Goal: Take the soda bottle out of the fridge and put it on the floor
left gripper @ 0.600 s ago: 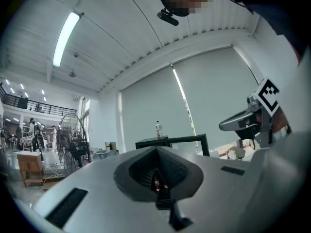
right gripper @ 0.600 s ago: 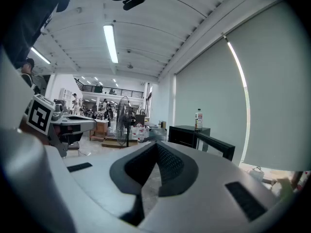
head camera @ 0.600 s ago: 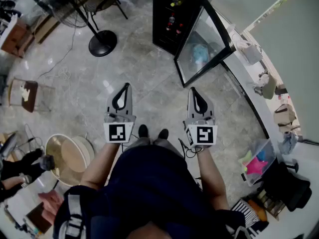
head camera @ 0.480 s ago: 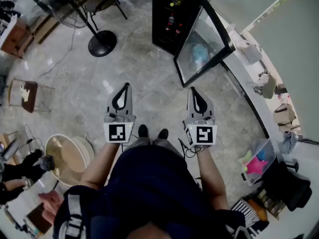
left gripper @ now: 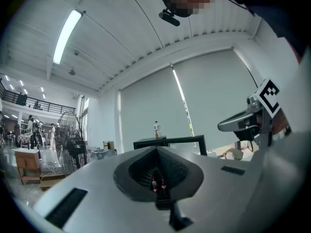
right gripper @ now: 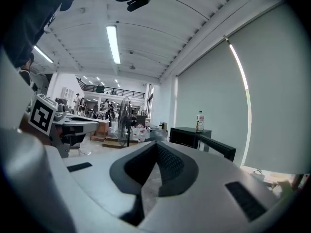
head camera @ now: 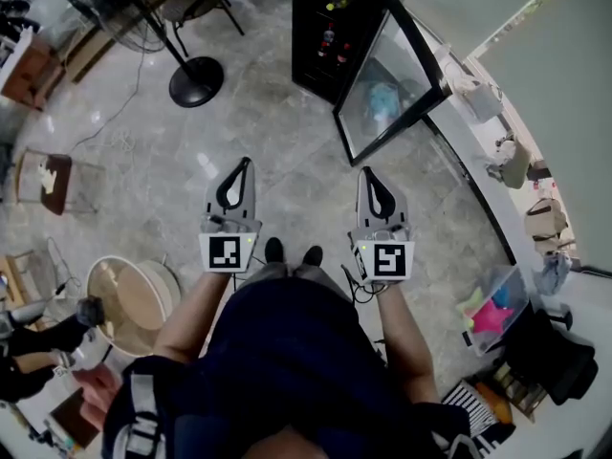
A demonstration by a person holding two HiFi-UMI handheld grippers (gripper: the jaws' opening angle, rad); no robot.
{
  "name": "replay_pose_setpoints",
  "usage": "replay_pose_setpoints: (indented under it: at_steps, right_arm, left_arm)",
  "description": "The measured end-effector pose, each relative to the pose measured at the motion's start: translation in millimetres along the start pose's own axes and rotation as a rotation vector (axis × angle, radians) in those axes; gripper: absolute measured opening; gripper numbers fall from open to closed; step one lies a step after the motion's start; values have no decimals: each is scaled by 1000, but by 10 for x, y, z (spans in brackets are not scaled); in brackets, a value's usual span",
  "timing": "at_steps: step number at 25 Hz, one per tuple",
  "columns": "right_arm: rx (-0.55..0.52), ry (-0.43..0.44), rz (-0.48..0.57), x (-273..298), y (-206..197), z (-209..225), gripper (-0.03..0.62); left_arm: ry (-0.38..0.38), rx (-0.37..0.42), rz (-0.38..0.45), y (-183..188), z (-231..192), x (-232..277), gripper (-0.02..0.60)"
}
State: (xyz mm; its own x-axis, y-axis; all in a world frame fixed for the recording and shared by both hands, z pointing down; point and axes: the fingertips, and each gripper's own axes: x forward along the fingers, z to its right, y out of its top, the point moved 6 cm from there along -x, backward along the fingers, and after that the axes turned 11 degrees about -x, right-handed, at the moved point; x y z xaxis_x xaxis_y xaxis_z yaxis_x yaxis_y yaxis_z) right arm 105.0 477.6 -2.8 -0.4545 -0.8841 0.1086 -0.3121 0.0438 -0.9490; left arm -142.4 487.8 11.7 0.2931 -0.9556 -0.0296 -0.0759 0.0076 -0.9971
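A black fridge [head camera: 330,27] stands at the top of the head view with its glass door [head camera: 392,89] swung open to the right. Small bottles [head camera: 330,41] show on its shelves. In the left gripper view two red-labelled bottles [left gripper: 156,183] are visible through the jaw cut-out, and a clear bottle [left gripper: 156,128] stands on the fridge top. My left gripper [head camera: 246,163] and right gripper [head camera: 366,172] are held side by side over the tiled floor, a good way short of the fridge. Both are shut and hold nothing.
A standing fan [head camera: 196,82] rises at the upper left, with a small chair [head camera: 48,178] and a round tub [head camera: 134,295] further left. A counter [head camera: 478,151] runs along the right, and a clear box of toys [head camera: 492,314] sits below it. A person's legs show at the lower left.
Both grippers have stayed almost where they were. The person at the lower left edge has shifted a little.
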Motion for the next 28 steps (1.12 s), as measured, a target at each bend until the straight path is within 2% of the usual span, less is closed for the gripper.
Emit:
replay_pose_setpoints:
  at_steps: [13,21,22,24,28]
  right_arm:
    - [20,23,1,-12,-33,-22,18]
    - [25,27,-3,-28,-57,-28,18]
    - [25,27,-4,-35,-57,-35,18]
    - [25,28,-5,-51,-60,-50,18]
    - [30,32,-6,-74,-65,-36,18]
  left_arm:
    - [-35,-3,-33,-70,63,24,26]
    - [-42,-10,-26,-87,74,42,33]
    - [-48,-11,-29,-95,74,41,60]
    - [-65,-13,-40,-118,80,46,164]
    - [-74,-5,-45,-126,94,78,225]
